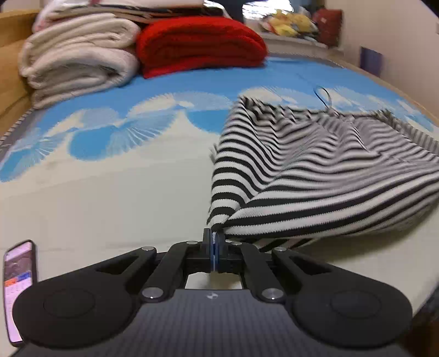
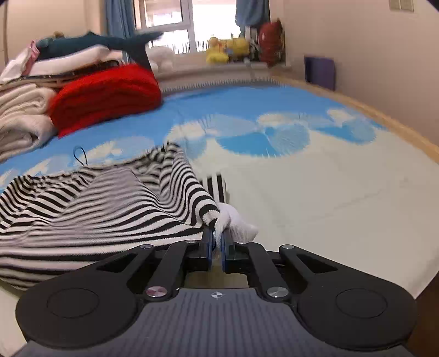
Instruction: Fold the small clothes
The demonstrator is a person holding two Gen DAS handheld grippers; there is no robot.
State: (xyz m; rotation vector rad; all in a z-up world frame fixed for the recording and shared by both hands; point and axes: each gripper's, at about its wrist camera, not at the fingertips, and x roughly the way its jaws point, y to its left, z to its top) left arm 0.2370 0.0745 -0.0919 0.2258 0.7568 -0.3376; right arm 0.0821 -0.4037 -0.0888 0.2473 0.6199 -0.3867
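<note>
Bed (image 1: 109, 208) is serving as the work surface, with a cover going from cream at the near side to blue with white fan shapes toward the far side. A wooden frame edge is showing along the bed's right side in the right view. Stacked at the far left: cream blankets (image 1: 79, 60) and a folded red blanket (image 1: 200, 44) touching them; in the right view a dark blue plush (image 2: 109, 44) is lying on top of the stack. A window (image 2: 186, 22) with blue curtains is sitting behind the bed, its sill carrying yellow toys (image 2: 225, 48) and a red cushion (image 2: 270, 41). A purple box (image 2: 319, 71) is leaning at the beige wall. A lit phone (image 1: 19, 288) is lying at the near left edge of the left view.

Striped garment (image 1: 315, 170) is lying on the cream part of the cover, between the two grippers, with its near edge lifted off the bed at both corners. The long axis is running side to side across both views; the stripes are running roughly along it. A thin hanging loop (image 1: 325, 97) is pointing away toward the window.

Left gripper (image 1: 214, 241): fingers pressed together, pinching the near left corner of the garment. Right gripper (image 2: 216, 241): fingers pinching the white fabric end (image 2: 233, 222) at the near right corner.
</note>
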